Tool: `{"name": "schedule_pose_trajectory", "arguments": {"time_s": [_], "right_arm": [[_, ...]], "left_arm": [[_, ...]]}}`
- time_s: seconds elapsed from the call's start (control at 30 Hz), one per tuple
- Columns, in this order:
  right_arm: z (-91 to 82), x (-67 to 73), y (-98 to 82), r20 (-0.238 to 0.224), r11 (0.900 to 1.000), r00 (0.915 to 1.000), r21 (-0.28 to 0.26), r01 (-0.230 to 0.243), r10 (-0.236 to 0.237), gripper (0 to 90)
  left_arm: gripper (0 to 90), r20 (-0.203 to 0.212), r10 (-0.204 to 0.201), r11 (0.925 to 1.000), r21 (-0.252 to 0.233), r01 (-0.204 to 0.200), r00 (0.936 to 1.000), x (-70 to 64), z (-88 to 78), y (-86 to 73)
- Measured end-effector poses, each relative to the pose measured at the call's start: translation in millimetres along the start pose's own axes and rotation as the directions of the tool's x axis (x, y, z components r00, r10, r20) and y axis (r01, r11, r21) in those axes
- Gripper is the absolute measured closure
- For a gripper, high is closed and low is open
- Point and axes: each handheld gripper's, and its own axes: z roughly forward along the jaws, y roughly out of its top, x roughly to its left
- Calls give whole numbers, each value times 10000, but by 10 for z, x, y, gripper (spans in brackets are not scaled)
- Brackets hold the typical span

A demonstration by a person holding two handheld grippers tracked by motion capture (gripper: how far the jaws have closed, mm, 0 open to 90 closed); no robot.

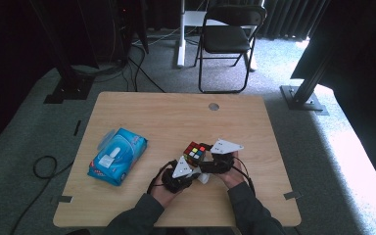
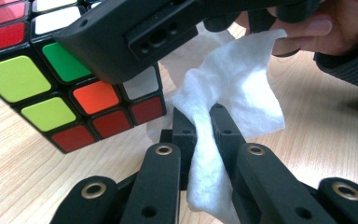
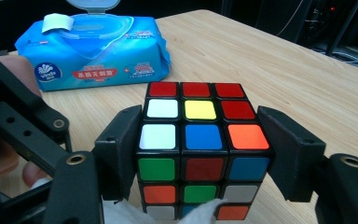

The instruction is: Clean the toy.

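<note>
Clamping a glossy, scrambled cube [image 3: 198, 154] between its flat black pads, the right claw [image 3: 200, 154] holds it over the wooden desk [image 1: 176, 117]; the left claw [image 2: 204, 128] pinches a crumpled white wipe [image 2: 233, 88], its lower end cut off.

high view: dim room, background near black along the top and both upper corners. daylight enters from the right, leaving a bright, washed-out patch on the carpet [image 1: 357, 147]. table [image 1: 176, 112] evenly lit, soft shadow beneath its front edge. picture small and soft, fine detail lost; slight bowing of lines toward the edges.

left gripper view: bright, diffuse light. white wipe [image 2: 228, 88] close to overexposed, folds faint. near black jaws slightly soft, brass rivets catching small glints. cube [image 2: 51, 79] stickers vivid and glossy.

right gripper view: well lit in front, dark behind the table. cube [image 3: 198, 140] sharp, mild sheen on its stickers. blue wipes pack [image 3: 98, 51] a little soft, plastic reflecting light.
</note>
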Motion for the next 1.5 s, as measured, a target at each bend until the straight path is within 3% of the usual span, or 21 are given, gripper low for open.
{"name": "schedule_pose_trajectory", "arguments": {"time_s": [0.37, 0.7, 1.23, 1.5], "right_arm": [[-17, -79, -25, 246, 9999, 9996, -18, -144, 144, 342], [-16, -97, -34, 247, 9998, 9995, 10, -183, 182, 342], [-27, -114, -52, 320, 9998, 9993, 64, -193, 190, 342], [-45, -151, -66, 468, 9997, 9986, 35, -260, 258, 342]], "left_arm": [[833, -167, -137, 9999, -47, 137, 9998, 48, -30, -17], [833, -633, -496, 9987, -177, 485, 9968, 202, -134, -51], [833, -1491, -1188, 9925, -463, 1131, 9817, 495, -325, -139], [833, -1909, -1461, 9890, -510, 1388, 9707, 619, -416, -192]]}}
